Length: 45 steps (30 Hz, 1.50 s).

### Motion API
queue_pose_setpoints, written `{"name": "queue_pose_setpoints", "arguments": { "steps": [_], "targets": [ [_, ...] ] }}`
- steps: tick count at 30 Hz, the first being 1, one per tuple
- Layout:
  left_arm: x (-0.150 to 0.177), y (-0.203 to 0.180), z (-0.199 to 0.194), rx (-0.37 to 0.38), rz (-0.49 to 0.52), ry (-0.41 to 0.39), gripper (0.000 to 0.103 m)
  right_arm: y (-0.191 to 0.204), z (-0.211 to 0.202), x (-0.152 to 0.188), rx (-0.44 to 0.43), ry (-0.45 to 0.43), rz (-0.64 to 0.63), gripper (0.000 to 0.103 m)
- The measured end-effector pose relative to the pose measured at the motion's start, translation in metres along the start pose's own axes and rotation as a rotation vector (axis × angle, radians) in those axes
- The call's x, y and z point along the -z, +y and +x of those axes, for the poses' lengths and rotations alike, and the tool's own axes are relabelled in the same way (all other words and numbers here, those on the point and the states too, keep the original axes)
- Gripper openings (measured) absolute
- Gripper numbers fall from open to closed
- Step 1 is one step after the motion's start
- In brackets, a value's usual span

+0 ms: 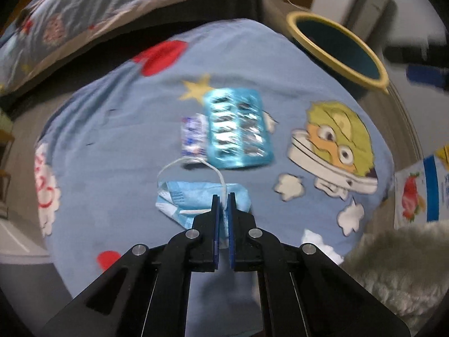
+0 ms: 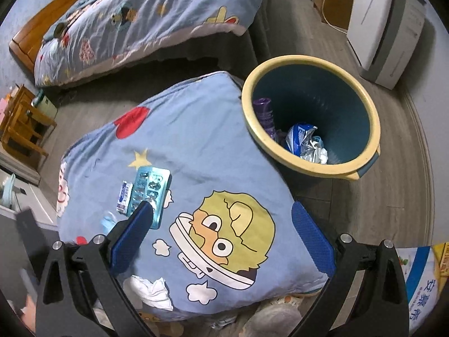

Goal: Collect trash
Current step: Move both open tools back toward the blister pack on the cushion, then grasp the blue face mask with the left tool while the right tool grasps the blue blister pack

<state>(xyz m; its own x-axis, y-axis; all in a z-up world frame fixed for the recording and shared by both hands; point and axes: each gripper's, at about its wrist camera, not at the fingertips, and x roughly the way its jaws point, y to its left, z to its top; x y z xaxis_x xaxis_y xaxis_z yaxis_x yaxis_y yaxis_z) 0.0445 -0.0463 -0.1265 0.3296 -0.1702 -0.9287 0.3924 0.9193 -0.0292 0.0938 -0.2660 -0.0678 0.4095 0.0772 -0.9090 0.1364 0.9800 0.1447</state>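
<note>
My left gripper [image 1: 223, 196] is shut on a crumpled blue face mask [image 1: 193, 198] with a white ear loop, on the blue cartoon bedcover [image 1: 112, 129]. Just beyond it lie a teal blister pack [image 1: 238, 129] and a small blue-white wrapper [image 1: 193, 134]. My right gripper [image 2: 224, 219] is open and empty above the same cover; the blister pack [image 2: 150, 193] and the wrapper [image 2: 124, 196] show by its left finger. A crumpled white tissue [image 2: 151, 290] lies near the cover's front edge. The yellow-rimmed blue bin [image 2: 311, 70] stands on the floor to the right, with wrappers inside.
A second bed with matching blue bedding [image 2: 140, 19] stands behind, across a strip of grey floor. A white appliance [image 2: 384, 31] is at the back right. A printed bag [image 2: 421, 280] lies at the right edge and small wooden furniture [image 2: 22, 123] stands at the left.
</note>
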Motion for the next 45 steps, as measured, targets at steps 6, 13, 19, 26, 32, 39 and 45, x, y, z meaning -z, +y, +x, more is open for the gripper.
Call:
{"name": "queue_pose_setpoints", "arguments": {
  "steps": [6, 13, 19, 26, 32, 39, 45],
  "targets": [
    [-0.015, 0.040, -0.027, -0.016, -0.106, -0.087, 0.005, 0.023, 0.025, 0.006, -0.054, 0.032, 0.002, 0.097],
    [-0.021, 0.074, -0.039, -0.018, -0.182, -0.131, 0.002, 0.053, 0.062, 0.007, -0.079, 0.067, -0.026, 0.097],
    [-0.019, 0.087, -0.028, -0.021, -0.187, -0.102, 0.001, 0.074, 0.093, 0.004, -0.090, 0.103, -0.052, 0.096],
    [-0.014, 0.079, -0.014, 0.041, -0.164, -0.049, 0.003, 0.099, 0.127, 0.008, -0.074, 0.166, -0.111, 0.080],
    [-0.012, 0.086, -0.010, 0.039, -0.176, -0.041, 0.003, 0.108, 0.136, 0.008, -0.047, 0.158, -0.143, 0.075],
    [-0.010, 0.090, -0.006, 0.037, -0.189, -0.030, 0.015, 0.106, 0.130, 0.006, -0.124, 0.157, -0.114, 0.035],
    [-0.010, 0.078, -0.006, 0.063, -0.187, -0.033, 0.049, 0.091, 0.107, -0.006, -0.245, 0.119, -0.024, 0.007]
  ]
}}
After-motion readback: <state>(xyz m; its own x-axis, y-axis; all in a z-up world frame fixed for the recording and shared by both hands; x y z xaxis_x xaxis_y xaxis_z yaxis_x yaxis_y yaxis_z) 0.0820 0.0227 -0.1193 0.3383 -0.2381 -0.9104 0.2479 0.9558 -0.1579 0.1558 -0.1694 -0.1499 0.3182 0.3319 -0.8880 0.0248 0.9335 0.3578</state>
